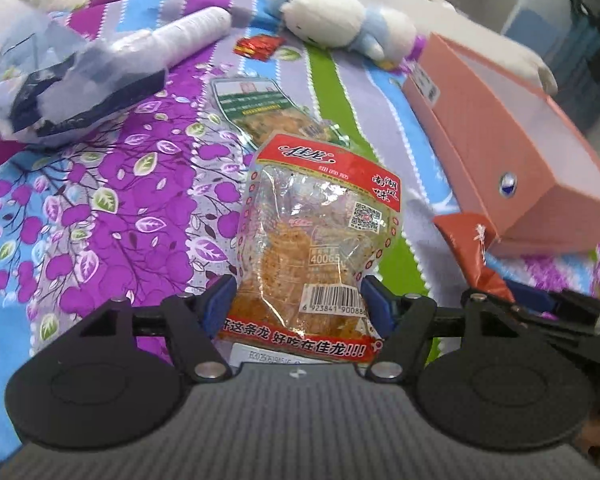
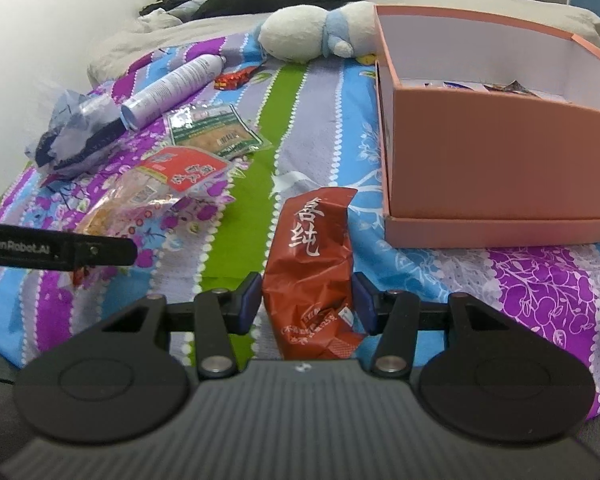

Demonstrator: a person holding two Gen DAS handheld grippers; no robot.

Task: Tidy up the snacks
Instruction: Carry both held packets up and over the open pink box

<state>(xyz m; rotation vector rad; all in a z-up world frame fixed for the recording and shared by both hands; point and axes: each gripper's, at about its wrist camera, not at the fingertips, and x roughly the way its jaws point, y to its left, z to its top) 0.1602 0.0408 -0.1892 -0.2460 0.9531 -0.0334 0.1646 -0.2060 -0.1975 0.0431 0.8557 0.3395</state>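
Snacks are what I am sorting, and each of my hands already carries one. My left gripper [image 1: 298,300] has its fingers [image 1: 222,294] pressed on the lower sides of a clear crinkly packet [image 1: 320,236] with a red header, its long axis running straight out ahead of me. My right gripper [image 2: 305,300] holds a crumpled red-brown foil pouch [image 2: 314,264] between narrower fingers [image 2: 249,294], also pointing lengthwise away. What the coming move turns on is the pink cardboard box [image 2: 500,148]: it sits open on the bed just ahead and to the right of my right hand, its near wall rising above the pouch's tip, so I judge the pouch must lift over that rim. My right hand is nearer; my left must cross further. A few wrappers already lie inside. On the patterned bedsheet [image 2: 320,92] a flat green-labelled packet [image 2: 216,128] and a small red wrapper [image 2: 234,78] still wait, near a smooth white spray can [image 2: 176,86] and a soft plush toy [image 2: 304,34].
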